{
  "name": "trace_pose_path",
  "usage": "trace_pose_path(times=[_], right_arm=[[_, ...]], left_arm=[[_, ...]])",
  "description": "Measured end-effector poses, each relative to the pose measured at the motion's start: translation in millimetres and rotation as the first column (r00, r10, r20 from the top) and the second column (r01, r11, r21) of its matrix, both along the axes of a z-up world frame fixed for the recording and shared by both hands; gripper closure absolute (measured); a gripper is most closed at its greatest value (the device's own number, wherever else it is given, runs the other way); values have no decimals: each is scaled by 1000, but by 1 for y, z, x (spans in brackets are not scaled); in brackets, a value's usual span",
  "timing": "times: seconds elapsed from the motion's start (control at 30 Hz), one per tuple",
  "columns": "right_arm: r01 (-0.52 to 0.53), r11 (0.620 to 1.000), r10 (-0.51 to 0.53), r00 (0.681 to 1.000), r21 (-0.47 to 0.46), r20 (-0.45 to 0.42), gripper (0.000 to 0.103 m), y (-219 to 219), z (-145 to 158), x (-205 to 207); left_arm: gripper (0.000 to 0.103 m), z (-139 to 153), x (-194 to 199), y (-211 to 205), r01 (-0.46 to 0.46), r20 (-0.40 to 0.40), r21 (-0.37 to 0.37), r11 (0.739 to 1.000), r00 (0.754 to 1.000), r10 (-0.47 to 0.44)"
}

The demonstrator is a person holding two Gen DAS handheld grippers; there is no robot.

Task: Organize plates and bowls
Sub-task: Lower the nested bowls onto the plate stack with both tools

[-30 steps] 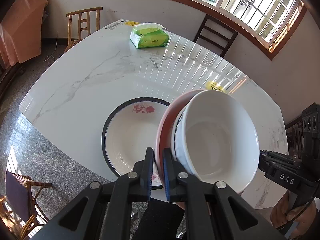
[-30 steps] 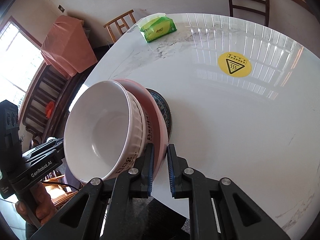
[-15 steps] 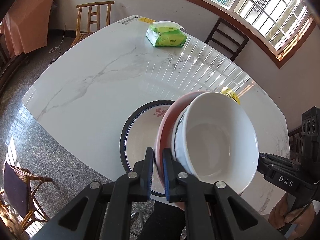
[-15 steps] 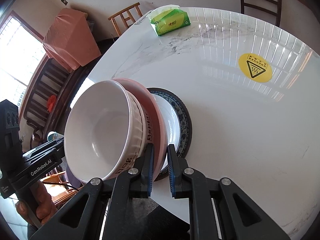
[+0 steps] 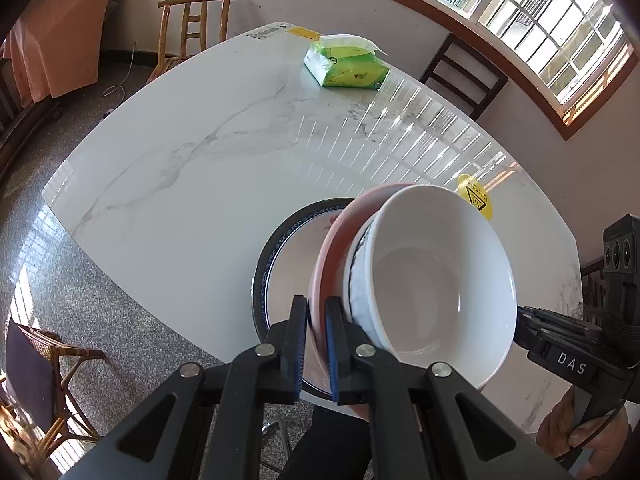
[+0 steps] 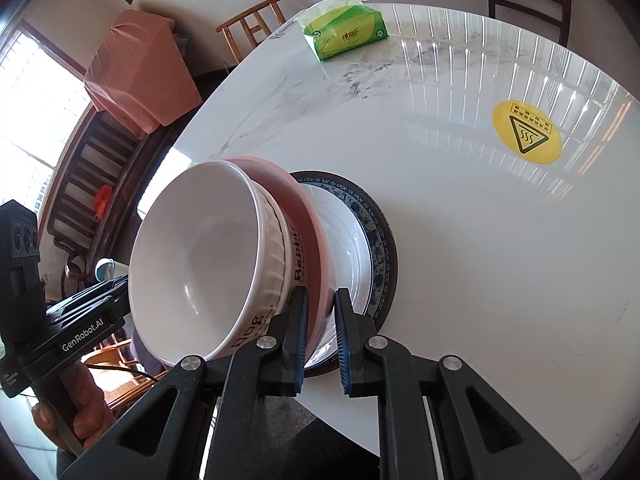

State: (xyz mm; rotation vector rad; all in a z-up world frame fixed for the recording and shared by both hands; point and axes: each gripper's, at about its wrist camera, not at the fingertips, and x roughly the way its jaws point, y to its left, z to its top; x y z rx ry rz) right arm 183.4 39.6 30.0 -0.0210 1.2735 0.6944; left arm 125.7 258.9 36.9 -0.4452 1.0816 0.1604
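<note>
1. Both grippers have carried the stack sideways and a little down over the last second; the pink plate [image 5: 332, 252] with the white bowl [image 5: 436, 288] nested in it now hangs over the blue-rimmed plate [image 5: 276, 264], which a second ago showed almost whole beside the stack, rose motif included, and is now largely hidden behind it.
2. The left gripper [image 5: 316, 344] has its fingers clamped on one edge of the pink plate; the right gripper [image 6: 320, 336] pinches the opposite edge [image 6: 316, 236]; neither grip has loosened over that second.
3. The blue-rimmed plate [image 6: 376, 236] lies flat on the marble surface [image 6: 460, 220], near its front edge; the held stack looks just above it, though whether it already touches cannot be told.
4. Judged from this, the carry is nearly over; what remains is to centre, lower and release, so that all three pieces sit as one pile.
5. The tissue pack [image 5: 346, 64] and yellow warning sticker [image 6: 526, 132] sit well apart from the landing spot.
</note>
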Motion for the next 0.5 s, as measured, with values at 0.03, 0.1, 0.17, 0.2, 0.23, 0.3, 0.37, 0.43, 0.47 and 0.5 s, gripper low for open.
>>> trace_pose_path(times=[0.03,0.1,0.17,0.2,0.23,0.3,0.37,0.43,0.47,0.5], right_arm=[[1,1000,-1,1000,1,-3,89,-1,0,-1],[-1,1000,1,1000,0,-5,89,0,0,-2],[-1,1000,1,1000,0,-8,89,1,-1,-2],[-1,1000,1,1000,1,-10,89,1,-2,-2],[-3,1000,3,1000,-1,-9,89,1,-2,-2],[-1,1000,1,1000,0,-16,89,1,-4,-1],[-3,1000,3,1000,-3,-17,89,1,-6,-1],[-2,1000,2,1000,3,-21,89,1,-8,-1],[-1,1000,1,1000,5,-25,89,1,-9,-1],[-4,1000,4,1000,4,-28,89,1,-12,-2]], left_arm=[[95,-1,0,1,-1,0,0,1000,1000,1],[95,-2,0,2,-3,-2,0,1000,1000,3],[95,-3,0,2,-5,-4,0,1000,1000,5],[95,-4,0,3,-5,-5,-2,1000,1000,5],[95,-5,0,4,-4,-6,-3,1000,1000,4],[95,-7,1,5,-6,-10,-6,1000,1000,6],[95,-10,1,7,-7,-12,-9,1000,1000,7],[95,-12,1,7,-8,-10,-4,1000,1000,7],[96,-13,2,7,-7,-10,0,1000,1000,7],[96,-15,2,7,-6,-13,5,1000,1000,6]])
